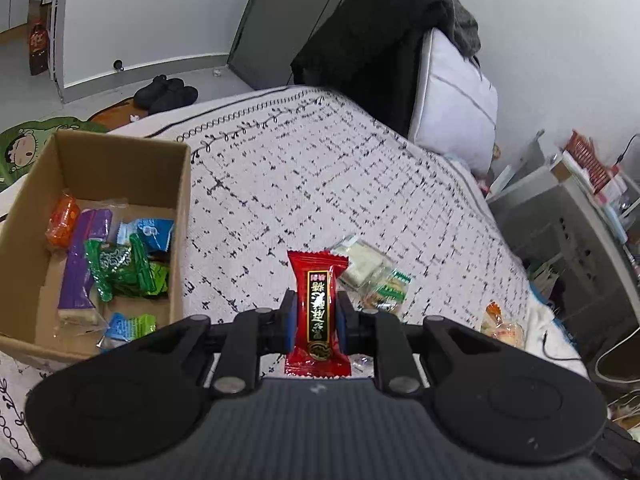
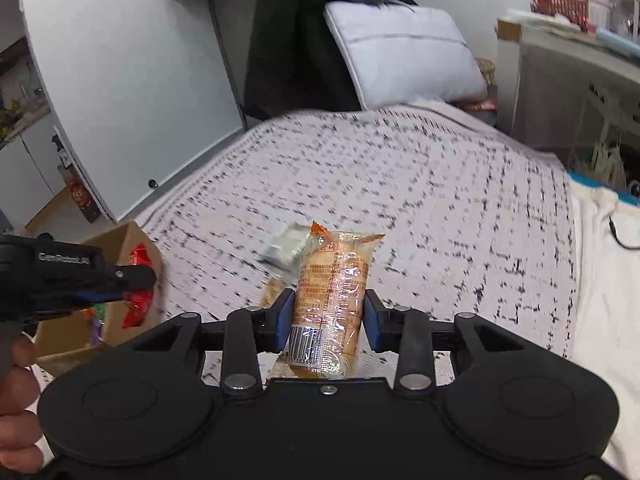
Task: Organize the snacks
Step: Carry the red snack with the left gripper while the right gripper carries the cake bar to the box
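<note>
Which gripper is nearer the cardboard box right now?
Left. The left gripper, clamping a red candy, hangs right beside the cardboard box; the right gripper, holding an orange-wrapped cake, is farther off over the bedspread.

Right gripper fingers clamp clear orange snack pack upright between pads; cardboard box far left of them.

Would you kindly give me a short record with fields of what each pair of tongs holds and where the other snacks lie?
left tongs: shut on red candy packet
right tongs: shut on clear-wrapped orange cake
cardboard box: on the bed, holds orange, purple, green and blue packets
bedspread: a few clear-wrapped snacks loose beyond the left tongs
</note>
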The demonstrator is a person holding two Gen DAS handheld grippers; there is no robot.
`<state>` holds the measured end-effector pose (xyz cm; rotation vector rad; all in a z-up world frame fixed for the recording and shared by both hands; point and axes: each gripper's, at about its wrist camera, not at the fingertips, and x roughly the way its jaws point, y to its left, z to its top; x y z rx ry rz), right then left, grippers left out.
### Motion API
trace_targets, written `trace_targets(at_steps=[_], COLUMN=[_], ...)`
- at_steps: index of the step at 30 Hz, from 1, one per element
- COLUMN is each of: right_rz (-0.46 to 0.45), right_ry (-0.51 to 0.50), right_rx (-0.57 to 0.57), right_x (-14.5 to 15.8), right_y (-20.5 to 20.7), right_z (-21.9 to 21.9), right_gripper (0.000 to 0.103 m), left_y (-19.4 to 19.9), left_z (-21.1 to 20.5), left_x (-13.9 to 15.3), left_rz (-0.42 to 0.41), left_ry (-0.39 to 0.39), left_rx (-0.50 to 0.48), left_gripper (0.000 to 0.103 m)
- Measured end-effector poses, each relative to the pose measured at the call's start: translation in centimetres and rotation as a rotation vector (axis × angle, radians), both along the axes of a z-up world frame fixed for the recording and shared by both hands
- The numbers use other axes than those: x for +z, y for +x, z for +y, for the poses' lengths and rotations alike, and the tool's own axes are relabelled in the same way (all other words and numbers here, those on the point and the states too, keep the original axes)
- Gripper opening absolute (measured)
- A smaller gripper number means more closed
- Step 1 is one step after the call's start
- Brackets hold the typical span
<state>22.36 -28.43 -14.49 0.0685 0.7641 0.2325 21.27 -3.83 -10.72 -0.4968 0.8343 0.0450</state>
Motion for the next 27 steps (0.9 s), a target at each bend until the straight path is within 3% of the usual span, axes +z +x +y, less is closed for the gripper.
trace_targets(at_steps=[11,27], right_rz=[-0.067,-0.090], right_ry=[0.012,0.035], right_rx=[0.038,0.149], right_x=[3.8,5.7], right_y=[-2.0,-2.6], right_z=[4.7,12.1], right_gripper=[0.036,0.036], left_y=[-1.8,-4.1], left_z=[3.6,12.3], left_x=[1.9,3.4], left_rz=[-0.054,-0.080], left_ry=[-0.044,-0.118], left_rx=[0.061,0.262], left_gripper=[0.019,0.019])
